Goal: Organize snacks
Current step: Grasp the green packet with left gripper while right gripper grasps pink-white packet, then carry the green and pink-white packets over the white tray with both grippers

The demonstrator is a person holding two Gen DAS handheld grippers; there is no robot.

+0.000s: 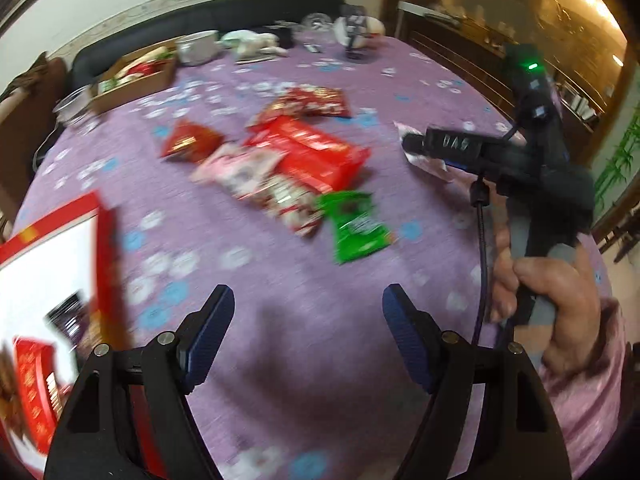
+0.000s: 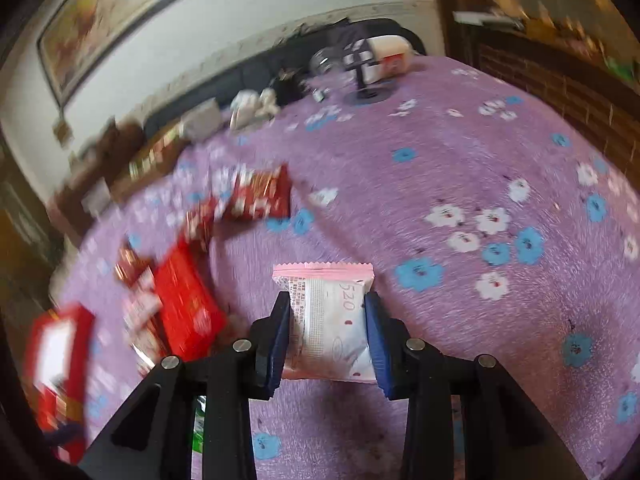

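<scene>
My left gripper (image 1: 308, 300) is open and empty above the purple flowered tablecloth (image 1: 240, 272). A red-rimmed white box (image 1: 52, 272) with snacks inside lies at its left. A pile of snack packets lies ahead: a red box (image 1: 316, 156), pink packets (image 1: 256, 180), a green packet (image 1: 356, 224) and dark red bags (image 1: 192, 142). My right gripper (image 2: 326, 308) is shut on a pink-and-white snack packet (image 2: 332, 320), held above the cloth. From the left wrist view the right gripper (image 1: 412, 146) is at the right with that packet.
A cardboard box (image 1: 132, 76), a white pot (image 1: 198, 46), glass bowls and a small stand (image 1: 354, 36) sit along the table's far edge. A dark sofa runs behind. A wooden cabinet (image 1: 480, 52) stands at the right. The red snack pile (image 2: 184, 304) lies left of the right gripper.
</scene>
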